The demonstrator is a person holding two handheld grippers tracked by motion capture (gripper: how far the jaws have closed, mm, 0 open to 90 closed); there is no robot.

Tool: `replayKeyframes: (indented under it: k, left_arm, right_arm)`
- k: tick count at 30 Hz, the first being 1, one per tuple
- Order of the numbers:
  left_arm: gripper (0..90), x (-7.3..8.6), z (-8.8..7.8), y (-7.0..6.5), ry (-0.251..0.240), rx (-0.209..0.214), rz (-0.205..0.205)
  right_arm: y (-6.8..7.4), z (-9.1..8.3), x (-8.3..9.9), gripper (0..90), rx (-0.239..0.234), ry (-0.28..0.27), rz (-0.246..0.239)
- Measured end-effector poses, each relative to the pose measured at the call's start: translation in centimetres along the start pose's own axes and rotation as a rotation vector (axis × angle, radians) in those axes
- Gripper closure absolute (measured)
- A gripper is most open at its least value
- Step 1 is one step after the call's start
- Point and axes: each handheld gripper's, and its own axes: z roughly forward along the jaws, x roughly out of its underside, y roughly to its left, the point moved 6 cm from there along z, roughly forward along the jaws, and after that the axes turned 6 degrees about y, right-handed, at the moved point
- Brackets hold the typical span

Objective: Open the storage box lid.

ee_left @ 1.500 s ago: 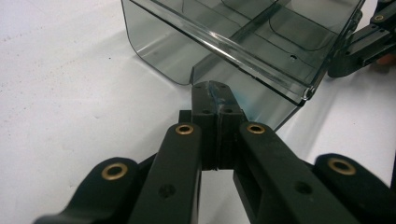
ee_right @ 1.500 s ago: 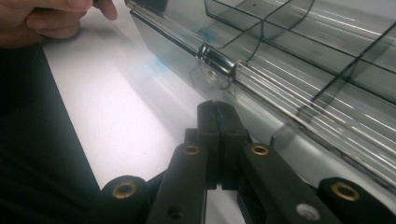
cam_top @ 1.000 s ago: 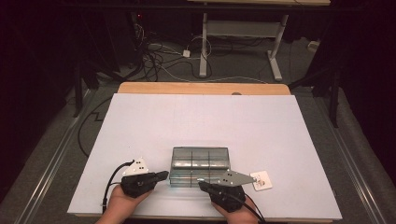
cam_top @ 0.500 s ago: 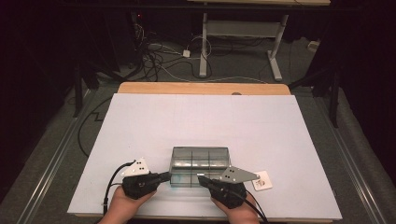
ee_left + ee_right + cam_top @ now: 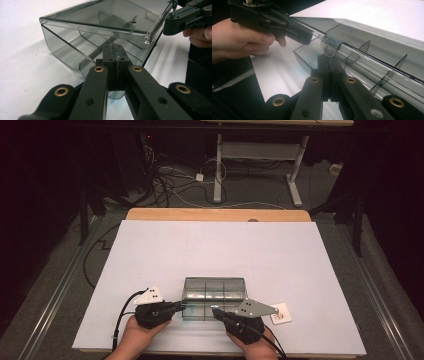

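**Desk:** Holding steady at the near edge, are you? What has changed since a second ago?

**Caption writer:** Very little. Your left gripper (image 5: 181,307) and right gripper (image 5: 216,310) sit where they did in both earlier high views, tips at the near corners of the clear compartment box (image 5: 215,292). The box has not shifted on the white table (image 5: 220,245); it lies at about 6 o'clock on the sheet, close to your edge. The small white card (image 5: 279,313) still rests just to the box's 3 o'clock, beside your right hand (image 5: 250,342).

**Desk:** And the jaws?

**Caption writer:** Both pairs are pressed together. In the left gripper view your left gripper (image 5: 115,58) is clenched, pads meeting at the box's (image 5: 100,37) near wall below its raised lid; whether it pinches the plastic I cannot tell. In the right gripper view your right gripper (image 5: 328,65) is likewise clenched, just under the lid's rounded corner, with the box (image 5: 374,50) running away toward 2 o'clock.
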Motion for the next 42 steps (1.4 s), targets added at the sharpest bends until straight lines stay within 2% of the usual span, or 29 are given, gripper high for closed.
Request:
replayKeyframes:
  k: [11,21,32,42]
  left_arm:
    - [87.7,-0.4,-0.1,0.2,-0.010,0.004,0.007]
    - [87.7,-0.7,-0.2,0.4,-0.013,0.003,0.020]
    - [87.6,-1.2,-0.3,0.8,-0.025,0.010,0.018]
    - [87.7,-1.5,-0.2,1.1,-0.033,0.013,0.018]
  right_arm:
    - [0.0,-0.2,0.6,90.0,0.018,0.013,-0.012]
    - [-0.7,-1.3,1.1,90.0,0.053,0.008,-0.009]
    - [-1.7,-2.8,1.9,90.0,0.109,0.003,0.009]
    - [-3.0,-4.2,2.4,90.0,0.155,-0.011,0.046]
